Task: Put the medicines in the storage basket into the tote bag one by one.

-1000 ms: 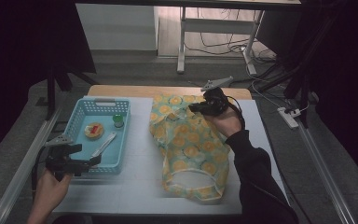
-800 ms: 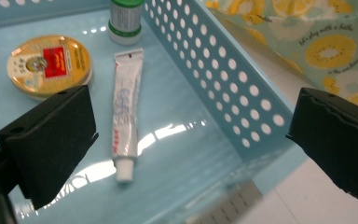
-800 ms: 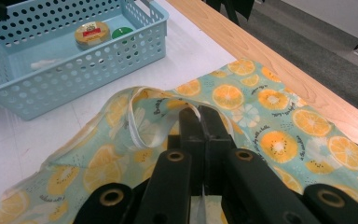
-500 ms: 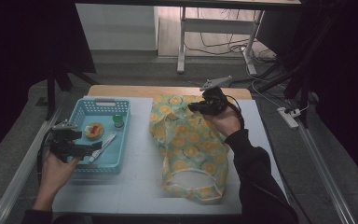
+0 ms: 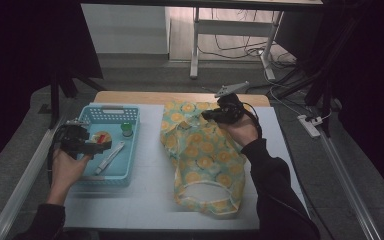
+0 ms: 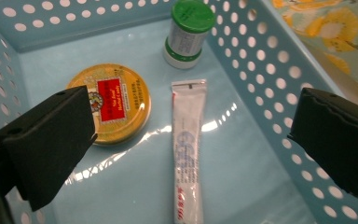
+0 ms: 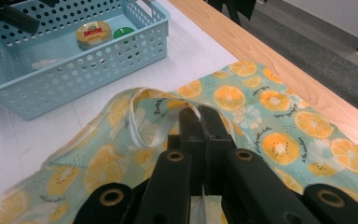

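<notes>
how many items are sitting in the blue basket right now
3. A round yellow tin lies toward the left wall, a green-capped bottle stands near the far wall, and a white tube lies along the middle of the blue basket. The jaws could hide more.

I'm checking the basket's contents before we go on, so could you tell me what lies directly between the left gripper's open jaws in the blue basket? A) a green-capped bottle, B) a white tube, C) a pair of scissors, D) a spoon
B: in the left gripper view, the white tube lies lengthwise on the blue basket floor between the open jaws of the left gripper, with the green-capped bottle farther off.
</notes>
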